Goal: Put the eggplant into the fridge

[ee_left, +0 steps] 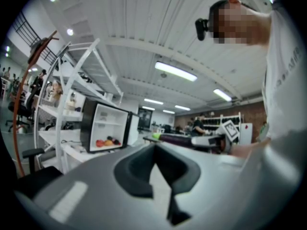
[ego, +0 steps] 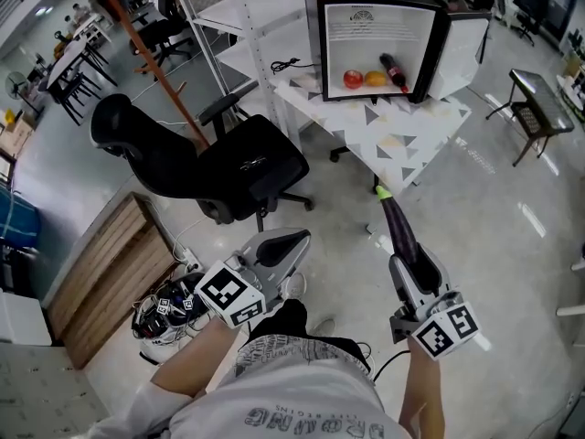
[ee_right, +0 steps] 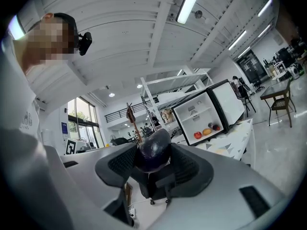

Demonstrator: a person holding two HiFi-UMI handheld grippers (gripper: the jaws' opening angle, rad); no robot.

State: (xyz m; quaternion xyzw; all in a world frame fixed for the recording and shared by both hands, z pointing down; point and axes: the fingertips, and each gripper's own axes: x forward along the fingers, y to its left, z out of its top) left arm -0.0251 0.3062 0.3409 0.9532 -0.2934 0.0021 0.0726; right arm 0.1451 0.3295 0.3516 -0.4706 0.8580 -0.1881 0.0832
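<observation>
A dark purple eggplant [ego: 399, 222] with a green stem sticks forward out of my right gripper [ego: 408, 260], which is shut on it. In the right gripper view its rounded end [ee_right: 153, 149] fills the gap at my right gripper [ee_right: 153, 163]. My left gripper [ego: 289, 241] is held at the same height to the left, shut and with nothing in it, as the left gripper view [ee_left: 156, 163] also shows. The small black fridge [ego: 313, 35] stands open on a white table ahead, well beyond both grippers. The fridge [ee_left: 88, 123] also shows in the left gripper view, and the fridge [ee_right: 177, 120] in the right one.
Inside the fridge lie a red tomato [ego: 353, 79], an orange [ego: 376, 79] and a dark bottle [ego: 394, 71]; its door [ego: 463, 48] hangs open at right. A black office chair [ego: 247, 167] stands before the triangle-patterned table [ego: 416, 128]. A wooden crate [ego: 110, 268] is at left.
</observation>
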